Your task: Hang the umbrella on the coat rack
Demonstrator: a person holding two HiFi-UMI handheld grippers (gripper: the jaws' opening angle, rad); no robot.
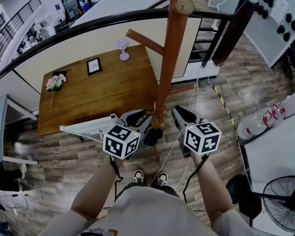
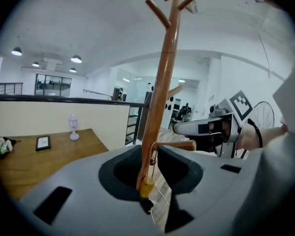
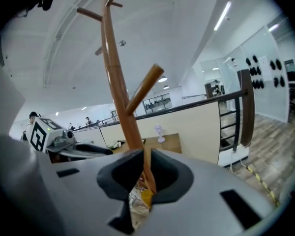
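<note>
The brown wooden coat rack (image 1: pixel 169 58) stands right in front of me, its pole (image 2: pixel 162 82) rising between both grippers' jaws in the gripper views (image 3: pixel 119 92). The umbrella (image 1: pixel 153 135), black with a yellow end (image 2: pixel 146 187), hangs by a thin loop from a low peg (image 2: pixel 179 145) against the pole. My left gripper (image 1: pixel 143 122) is open just left of it, its jaws on either side of the umbrella without pressing. To the right of the pole my right gripper (image 1: pixel 179 114) stands open, and the yellow end (image 3: pixel 145 198) shows in its gap.
A wooden table (image 1: pixel 103 90) beyond the rack carries a picture frame (image 1: pixel 94 66), flowers (image 1: pixel 55 82) and a small lamp (image 1: pixel 123 49). A black railing (image 1: pixel 88 23) curves behind it. Cables (image 1: pixel 223 104) lie on the floor, with a floor fan (image 1: pixel 287 203) at the lower right.
</note>
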